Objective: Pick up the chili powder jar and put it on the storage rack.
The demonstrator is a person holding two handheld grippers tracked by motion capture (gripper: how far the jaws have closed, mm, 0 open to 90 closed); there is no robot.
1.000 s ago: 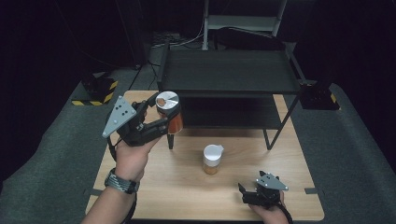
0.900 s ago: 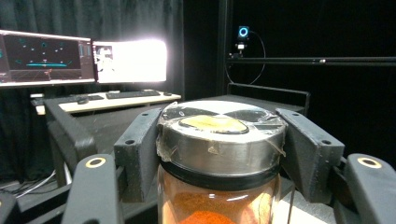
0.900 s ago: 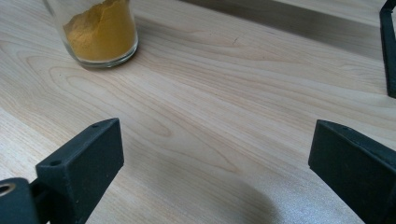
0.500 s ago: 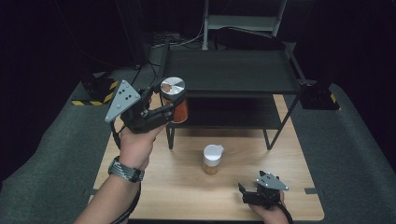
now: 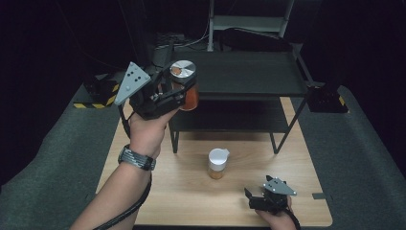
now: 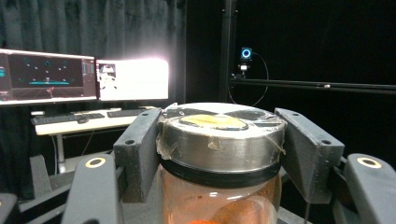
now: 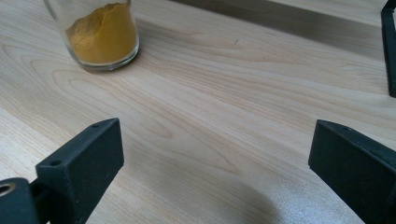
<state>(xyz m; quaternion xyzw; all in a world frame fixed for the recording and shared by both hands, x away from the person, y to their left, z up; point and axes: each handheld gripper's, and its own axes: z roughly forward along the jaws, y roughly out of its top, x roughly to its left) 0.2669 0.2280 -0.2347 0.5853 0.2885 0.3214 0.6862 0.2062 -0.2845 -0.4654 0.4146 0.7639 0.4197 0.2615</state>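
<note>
Spice jar (image 5: 185, 88), silver lid, orange contents: clamped betw. fingers (image 6: 140, 149) of left gripper (image 5: 163, 93), held upright in air at front-left corner of black rack (image 5: 249, 72), clear of tabletop (image 5: 191, 201). Second jar (image 5: 218, 164), white lid, yellow powder: standing on tabletop below rack front. Right gripper (image 5: 253, 199): low at tabletop near edge, fingers spread wide, nothing betw. them.

Black shelf rack (image 5: 249, 79) blocks table (image 5: 191, 191) rear; white-lidded jar (image 5: 218, 163) stands mid-table; front probably open.
</note>
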